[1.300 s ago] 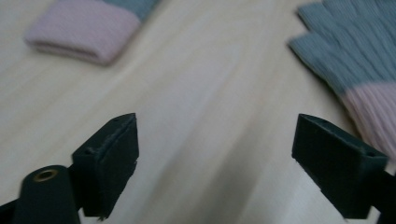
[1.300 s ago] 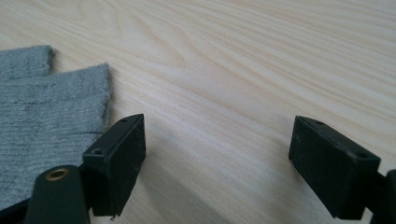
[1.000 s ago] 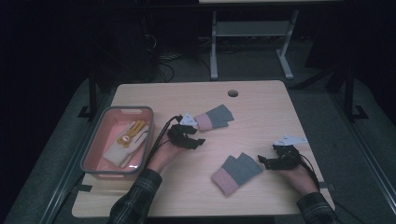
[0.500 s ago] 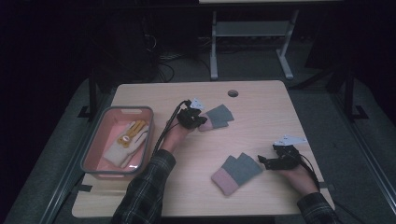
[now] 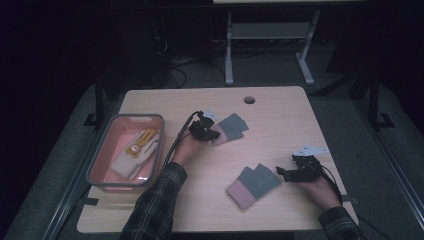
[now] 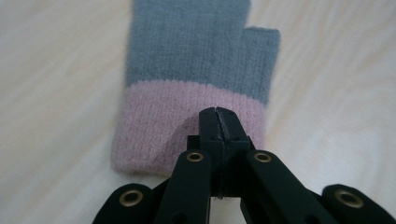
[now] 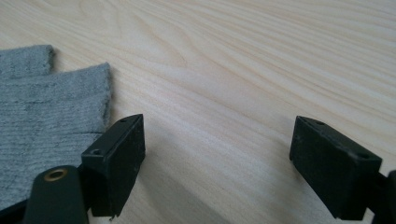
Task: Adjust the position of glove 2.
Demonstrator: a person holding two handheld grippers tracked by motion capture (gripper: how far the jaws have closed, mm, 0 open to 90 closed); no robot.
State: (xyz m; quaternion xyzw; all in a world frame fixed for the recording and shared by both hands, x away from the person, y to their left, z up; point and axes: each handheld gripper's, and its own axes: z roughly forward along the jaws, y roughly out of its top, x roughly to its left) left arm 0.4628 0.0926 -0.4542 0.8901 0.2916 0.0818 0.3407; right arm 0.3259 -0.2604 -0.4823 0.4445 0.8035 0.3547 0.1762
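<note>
From the high view, a light wooden bench [image 5: 280,107] carries two grey-and-pink fingerless gloves. The far glove [image 5: 231,128] lies near the middle of the bench, and the left claw [image 5: 209,133], held by the person's left hand [image 5: 186,148], sits at its pink cuff end. The near glove [image 5: 251,185] lies closer to the front edge, its grey end pointing toward the right claw [image 5: 284,173], which the right hand [image 5: 320,188] holds just beside it. At the left of the bench stands a grey-rimmed pink bin [image 5: 99,153] holding a white work glove with yellow markings [image 5: 134,152]. A round cable hole [image 5: 249,100] shows near the far edge.

In the left gripper view, the left claw [image 6: 218,122] has its jaws pressed together over the pink cuff of the far glove [image 6: 196,60]; whether any fabric is pinched between them cannot be told. The glove lies flat on the bench [image 6: 56,93], its grey part with the thumb stub farther off.

In the right gripper view, the right claw [image 7: 217,161] has its jaws spread wide apart with bare bench [image 7: 243,60] between them. The grey end of the near glove [image 7: 46,121] lies just beside the jaw at the left of the view.
</note>
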